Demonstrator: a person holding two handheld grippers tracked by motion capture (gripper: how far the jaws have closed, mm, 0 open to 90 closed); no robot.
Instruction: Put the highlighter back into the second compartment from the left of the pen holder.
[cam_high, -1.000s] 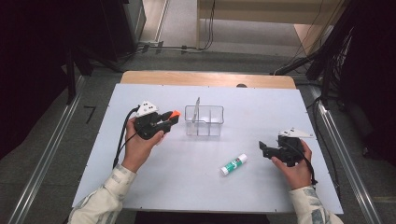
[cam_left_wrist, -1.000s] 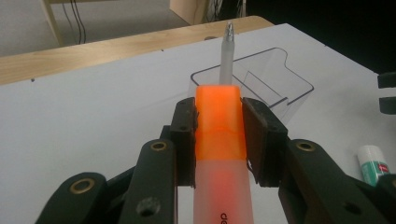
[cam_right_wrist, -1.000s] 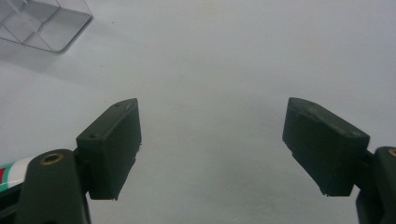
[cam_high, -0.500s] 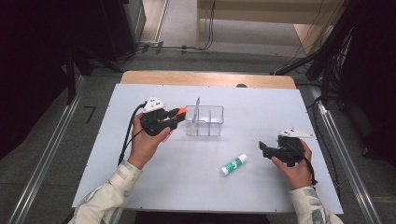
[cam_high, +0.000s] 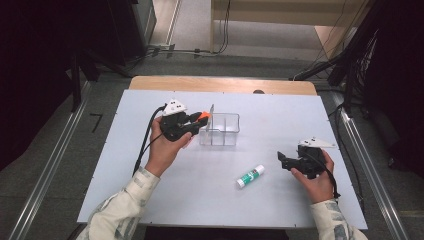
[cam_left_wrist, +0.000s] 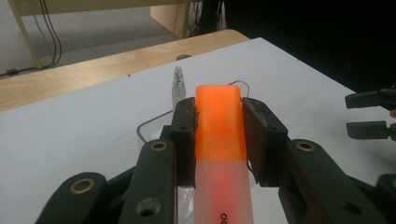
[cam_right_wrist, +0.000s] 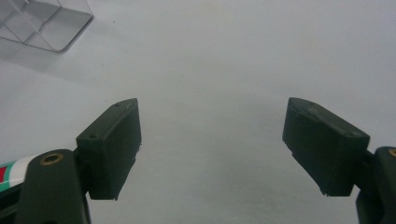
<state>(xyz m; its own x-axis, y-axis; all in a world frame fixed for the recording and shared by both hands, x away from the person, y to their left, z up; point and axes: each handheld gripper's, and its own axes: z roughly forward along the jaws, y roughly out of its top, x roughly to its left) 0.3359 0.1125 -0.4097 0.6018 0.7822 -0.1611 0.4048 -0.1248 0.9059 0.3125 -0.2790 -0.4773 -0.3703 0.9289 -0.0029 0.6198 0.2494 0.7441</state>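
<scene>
— Jaws first: what are they doing?

— Left gripper (cam_high: 199, 119) is clamping an orange marker (cam_left_wrist: 220, 140), its two pads (cam_left_wrist: 186, 140) pressing on either side just below the capped end. Right gripper (cam_right_wrist: 210, 140) is standing wide, nothing between its jaws.

— Where is the marker sitting now?

— It is pointing out of the left gripper toward a clear bin (cam_high: 220, 129), with its orange tip right at the bin's left wall. From the high view I cannot tell whether it is touching the wall.

— And the bin?

— It is resting near the middle of the white table (cam_high: 125, 175), split into compartments.

— Anything else lying there?

— A glue stick (cam_high: 250, 176) is lying on its side nearer the person, between the two hands and just left of the right gripper, which is hovering low over the table.
</scene>
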